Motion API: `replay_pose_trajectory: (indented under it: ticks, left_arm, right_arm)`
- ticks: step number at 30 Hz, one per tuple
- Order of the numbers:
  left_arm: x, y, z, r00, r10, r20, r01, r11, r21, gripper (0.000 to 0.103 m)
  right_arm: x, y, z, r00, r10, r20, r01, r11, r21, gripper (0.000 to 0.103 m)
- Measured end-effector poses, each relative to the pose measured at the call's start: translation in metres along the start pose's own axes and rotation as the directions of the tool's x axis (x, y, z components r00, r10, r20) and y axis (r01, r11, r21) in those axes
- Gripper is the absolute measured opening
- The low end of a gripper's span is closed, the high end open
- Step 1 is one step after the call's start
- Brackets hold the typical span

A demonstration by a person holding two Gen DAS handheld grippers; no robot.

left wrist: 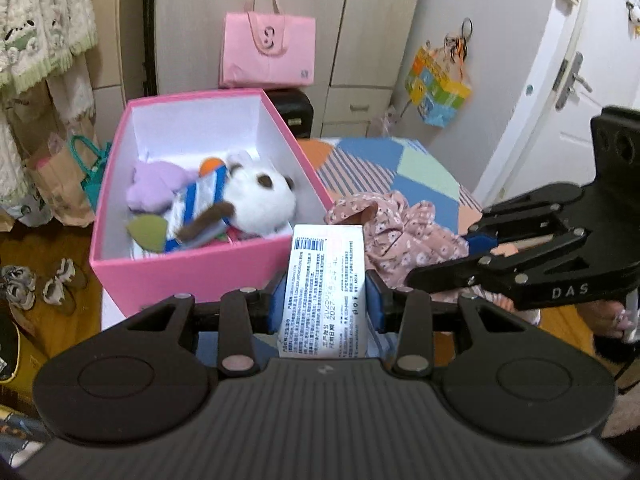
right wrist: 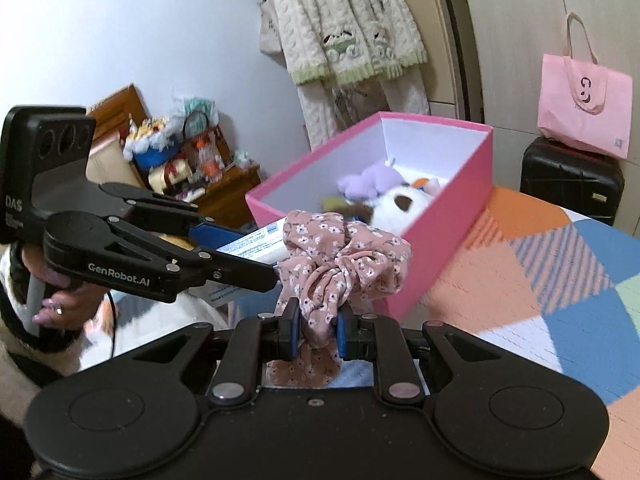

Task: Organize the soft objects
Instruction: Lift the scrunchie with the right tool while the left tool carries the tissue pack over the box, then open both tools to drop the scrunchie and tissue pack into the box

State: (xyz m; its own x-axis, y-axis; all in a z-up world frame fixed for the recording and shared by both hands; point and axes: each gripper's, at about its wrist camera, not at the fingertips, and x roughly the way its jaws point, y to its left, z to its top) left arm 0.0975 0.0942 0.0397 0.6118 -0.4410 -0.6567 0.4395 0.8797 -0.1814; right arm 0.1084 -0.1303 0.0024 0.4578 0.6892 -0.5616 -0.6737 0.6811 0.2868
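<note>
My left gripper (left wrist: 326,306) is shut on a white soft pack with printed text (left wrist: 325,288), held just in front of the pink box (left wrist: 192,270). The box holds a white plush (left wrist: 260,200), a purple plush (left wrist: 158,188) and a blue-striped item (left wrist: 200,200). My right gripper (right wrist: 318,330) is shut on a pink floral scrunchie (right wrist: 340,256), held above the bed beside the box (right wrist: 448,232). In the left wrist view the scrunchie (left wrist: 400,232) and the right gripper (left wrist: 444,264) lie to the right. The left gripper (right wrist: 256,264) with the pack (right wrist: 256,246) shows in the right wrist view.
The box stands on a bed with a patchwork cover (right wrist: 560,280). A black suitcase (right wrist: 572,180) with a pink bag (right wrist: 584,108) on it stands behind. Cardigans (right wrist: 344,32) hang by the wardrobe. Shoes (left wrist: 36,284) lie on the floor at left.
</note>
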Motion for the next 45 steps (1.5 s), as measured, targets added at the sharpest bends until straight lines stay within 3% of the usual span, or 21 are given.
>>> replay_pose_trajectory:
  ticks: [5, 10, 17, 21, 25, 39, 42, 45]
  left_arm:
    - [0.004, 0.023, 0.016, 0.999, -0.004, 0.044, 0.005, 1.000, -0.018, 0.039]
    - [0.012, 0.045, 0.034, 0.994, 0.045, 0.098, -0.043, 0.999, -0.031, 0.039]
    - [0.038, 0.079, 0.056, 0.987, 0.098, 0.125, -0.085, 0.990, -0.109, 0.039]
    - [0.053, 0.093, 0.061, 0.985, 0.128, 0.116, -0.110, 0.983, -0.149, 0.039]
    - [0.063, 0.091, 0.065, 0.978, 0.162, 0.134, -0.146, 0.982, -0.120, 0.039]
    - [0.115, 0.127, 0.080, 0.977, 0.214, 0.006, -0.210, 0.961, -0.180, 0.039]
    - [0.120, 0.128, 0.082, 0.975, 0.220, -0.025, -0.220, 0.958, -0.186, 0.040]
    - [0.117, 0.131, 0.082, 0.974, 0.225, -0.023, -0.225, 0.952, -0.207, 0.044]
  right_arm:
    - [0.017, 0.005, 0.025, 0.998, -0.021, 0.053, 0.023, 0.999, -0.032, 0.022]
    - [0.042, 0.007, 0.055, 0.992, -0.084, 0.090, 0.092, 0.992, -0.089, 0.022]
    - [0.080, -0.003, 0.089, 0.991, -0.080, 0.108, 0.095, 0.986, -0.139, 0.022]
    - [0.098, -0.021, 0.103, 0.993, -0.057, 0.100, 0.066, 0.994, -0.092, 0.022]
    - [0.105, -0.039, 0.108, 0.993, -0.046, 0.106, 0.050, 0.998, -0.031, 0.022]
    - [0.167, -0.058, 0.118, 0.989, -0.146, -0.010, 0.145, 0.987, -0.075, 0.025]
    - [0.170, -0.056, 0.116, 0.988, -0.155, -0.025, 0.152, 0.982, -0.111, 0.029]
    - [0.172, -0.048, 0.110, 0.980, -0.200, -0.013, 0.194, 0.964, -0.181, 0.047]
